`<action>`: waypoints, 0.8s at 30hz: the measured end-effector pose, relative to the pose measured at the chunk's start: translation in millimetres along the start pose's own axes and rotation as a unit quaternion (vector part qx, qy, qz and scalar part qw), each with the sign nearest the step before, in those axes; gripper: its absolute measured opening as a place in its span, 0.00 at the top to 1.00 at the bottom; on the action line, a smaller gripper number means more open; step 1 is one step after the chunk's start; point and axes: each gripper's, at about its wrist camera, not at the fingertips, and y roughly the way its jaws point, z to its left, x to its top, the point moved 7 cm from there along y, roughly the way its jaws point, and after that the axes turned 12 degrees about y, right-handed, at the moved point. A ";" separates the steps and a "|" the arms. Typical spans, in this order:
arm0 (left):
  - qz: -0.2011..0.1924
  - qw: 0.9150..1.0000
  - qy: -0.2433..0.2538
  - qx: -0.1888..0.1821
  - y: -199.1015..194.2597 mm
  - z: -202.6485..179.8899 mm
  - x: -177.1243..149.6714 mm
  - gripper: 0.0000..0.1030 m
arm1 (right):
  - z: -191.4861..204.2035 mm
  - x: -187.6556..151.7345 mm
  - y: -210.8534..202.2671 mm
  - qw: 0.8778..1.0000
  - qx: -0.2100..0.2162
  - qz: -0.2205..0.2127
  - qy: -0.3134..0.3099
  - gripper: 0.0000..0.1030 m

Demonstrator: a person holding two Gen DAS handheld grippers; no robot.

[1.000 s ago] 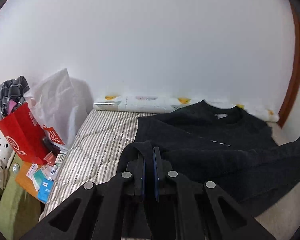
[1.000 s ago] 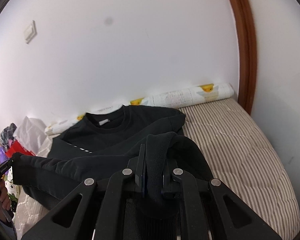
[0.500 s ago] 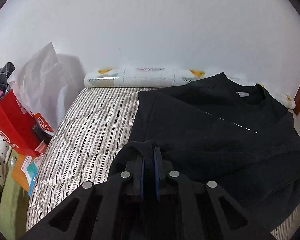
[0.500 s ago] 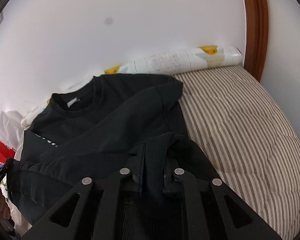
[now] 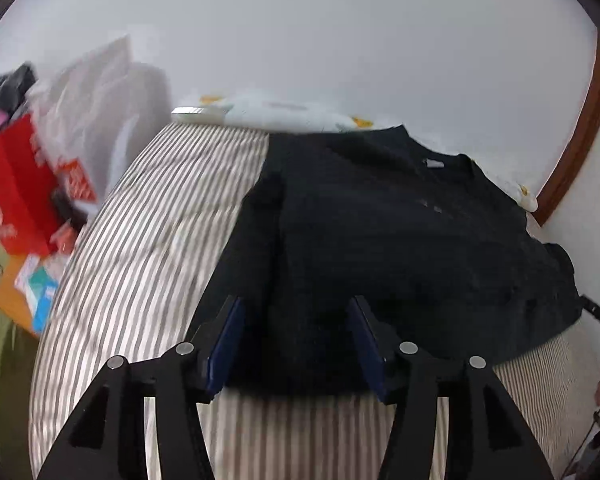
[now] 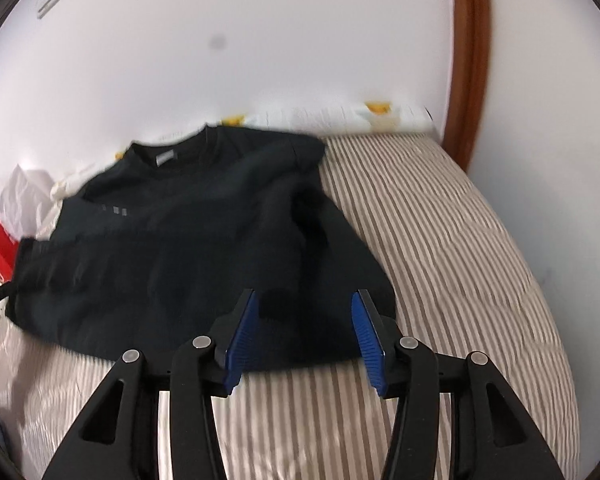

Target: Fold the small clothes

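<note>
One fold is laid across the black sweatshirt; further folds are judged outstanding. The left gripper and right gripper are spread, empty.

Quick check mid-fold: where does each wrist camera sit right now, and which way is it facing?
Left wrist: behind the open left tongs, facing the wall over the black sweatshirt's left side on the striped mattress; red bag at left; a hand at right edge.
Right wrist: behind the open right tongs, facing the wall over the sweatshirt's right side; wooden frame at right.
Shared: sweatshirt, mattress, wall.
</note>
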 end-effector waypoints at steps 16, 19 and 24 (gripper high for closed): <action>0.017 0.991 -0.110 -0.075 19.0 11.6 -39.9 0.31 | -20.0 -37.1 31.5 0.985 0.060 0.058 0.152 0.40; 0.013 0.992 -0.109 -0.065 28.9 9.9 -30.3 0.31 | -16.9 -30.8 38.9 0.981 0.068 0.054 0.176 0.40; 0.015 0.993 -0.111 -0.036 38.8 7.9 -20.3 0.40 | -9.8 -22.5 54.1 0.980 0.060 0.042 0.185 0.40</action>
